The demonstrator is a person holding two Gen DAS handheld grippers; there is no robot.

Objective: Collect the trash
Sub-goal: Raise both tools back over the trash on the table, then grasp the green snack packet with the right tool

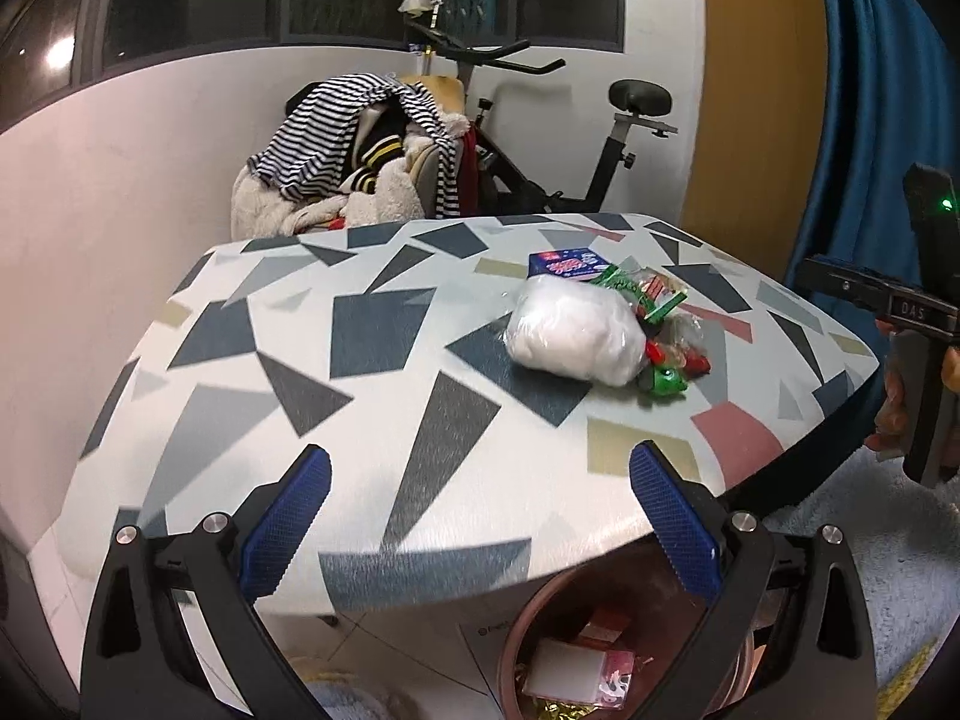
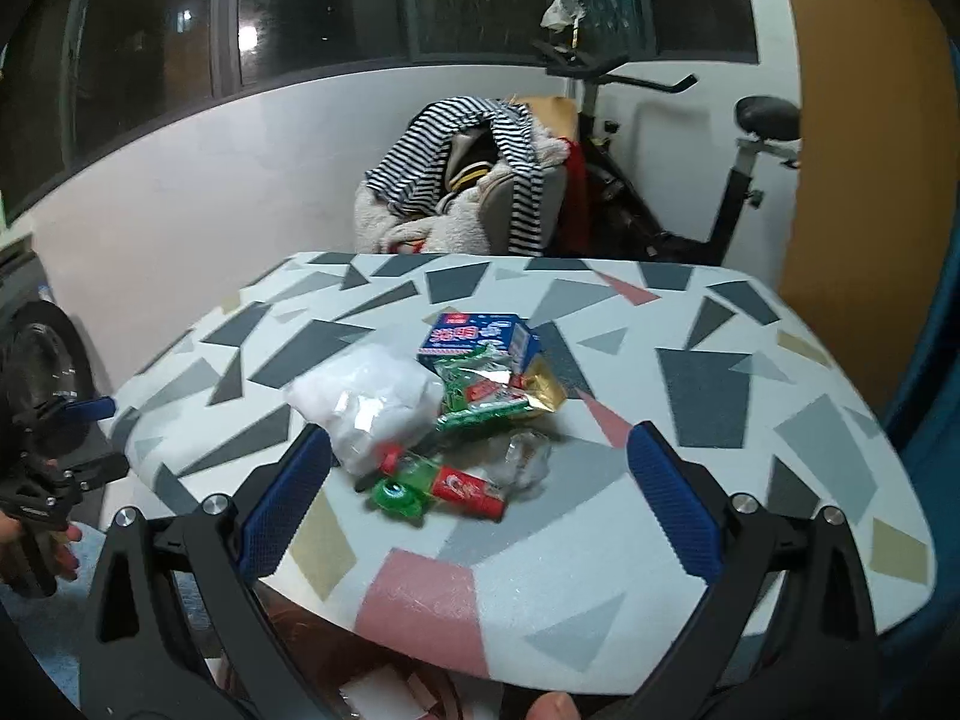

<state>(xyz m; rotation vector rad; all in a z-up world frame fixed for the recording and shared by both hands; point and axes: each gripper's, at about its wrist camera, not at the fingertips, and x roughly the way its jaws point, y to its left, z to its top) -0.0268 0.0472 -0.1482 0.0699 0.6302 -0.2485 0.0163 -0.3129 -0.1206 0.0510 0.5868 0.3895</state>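
Left tool [image 1: 480, 516] spread wide, empty, hanging over the near edge of the counter [image 1: 372, 420]; right tool [image 2: 480, 498] likewise spread and empty, jaws framing the trash pile from the near side without touching it. The trash lies in one cluster on the counter, toward its right side in the left wrist view and well in from every edge. Contents: white clear-wrapped bag [image 2: 372, 408], soft, filling unidentified; blue carton [image 2: 480, 339] behind it, touching the pile; green and red wrappers [image 2: 486, 399] with a gold foil piece; a red tube-like pack [image 2: 471, 489] with a green piece at its left end, nearest the right tool; crumpled clear plastic [image 2: 525, 456] just beside it. Bin [image 1: 516, 648], brown rim, stands on the floor below the counter's near edge, under the left tool; it already holds a white card or packet, a red item and gold foil. Judgement: task partly done, since some trash is in the bin and the whole counter cluster is left. Neither tool holds anything. The red pack is the likeliest next pick for the right tool; the soft white bag may sag when pinched.
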